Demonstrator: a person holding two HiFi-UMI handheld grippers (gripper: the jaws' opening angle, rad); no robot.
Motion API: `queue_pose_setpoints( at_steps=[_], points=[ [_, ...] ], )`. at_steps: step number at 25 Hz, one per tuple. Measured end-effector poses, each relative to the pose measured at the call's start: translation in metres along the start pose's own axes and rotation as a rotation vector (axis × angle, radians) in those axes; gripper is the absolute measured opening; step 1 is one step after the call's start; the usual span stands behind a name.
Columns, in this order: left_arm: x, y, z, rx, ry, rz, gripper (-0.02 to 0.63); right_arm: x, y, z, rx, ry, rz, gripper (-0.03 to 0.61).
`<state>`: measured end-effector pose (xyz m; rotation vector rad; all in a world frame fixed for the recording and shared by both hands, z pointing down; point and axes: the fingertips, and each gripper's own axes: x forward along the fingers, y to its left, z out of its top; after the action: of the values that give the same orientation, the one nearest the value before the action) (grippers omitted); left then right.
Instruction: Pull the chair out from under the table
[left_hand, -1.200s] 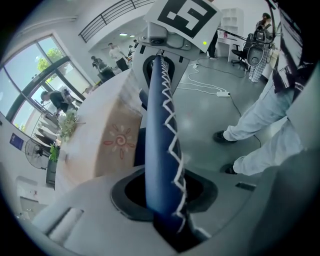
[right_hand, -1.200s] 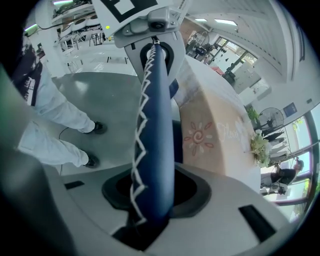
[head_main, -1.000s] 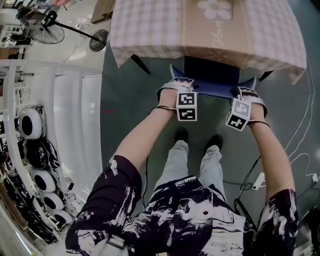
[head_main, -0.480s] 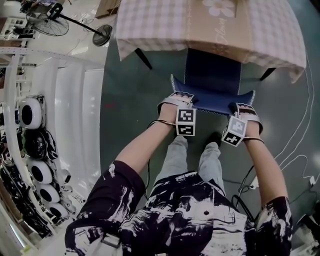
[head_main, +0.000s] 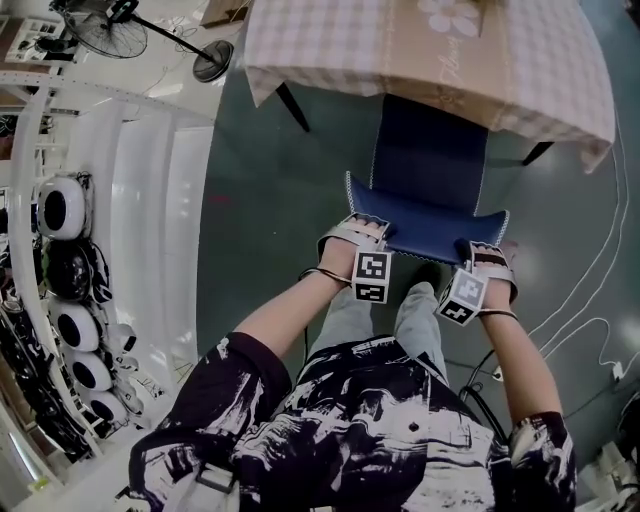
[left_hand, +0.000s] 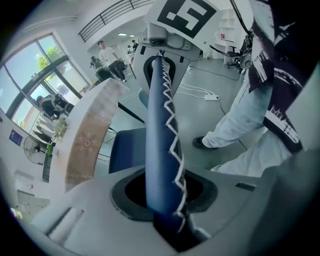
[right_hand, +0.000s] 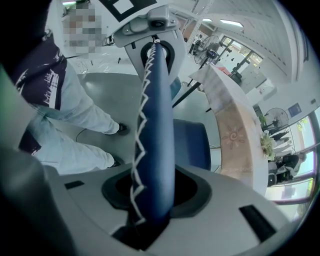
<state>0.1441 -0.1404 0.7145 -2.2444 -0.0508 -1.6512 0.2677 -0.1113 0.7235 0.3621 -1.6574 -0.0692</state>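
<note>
Head view: the left tool (head_main: 352, 234) and the right tool (head_main: 488, 257) are each clamped on the top edge of the chair (head_main: 430, 150) back, one at either end. Beyond them the seat's far part seemingly sits under the worktop (head_main: 320, 45) edge.

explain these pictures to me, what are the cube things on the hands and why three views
No robot here: a person holds a hand tool in each hand, the left gripper and right gripper; the marker cubes are part of them. The head view looks down from a camera on the person's head. The other two come from cameras riding on each gripper, looking along its jaws. Both grippers are clamped on the back of a blue chair with white zigzag stitching, standing partly under a cloth-covered table.
</note>
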Motion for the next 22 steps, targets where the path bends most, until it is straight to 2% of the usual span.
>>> queue_pose_setpoints(
  at_steps=[15,22],
  points=[
    [-0.019,-0.070,0.010,0.000,-0.001,-0.022,0.104,-0.022,0.075,0.003,0.014,-0.004,0.041,0.124],
    [-0.025,-0.104,0.018,-0.011,0.002,-0.027,0.104,-0.029,0.107,-0.003,-0.006,-0.001,0.033,0.124]
  ],
)
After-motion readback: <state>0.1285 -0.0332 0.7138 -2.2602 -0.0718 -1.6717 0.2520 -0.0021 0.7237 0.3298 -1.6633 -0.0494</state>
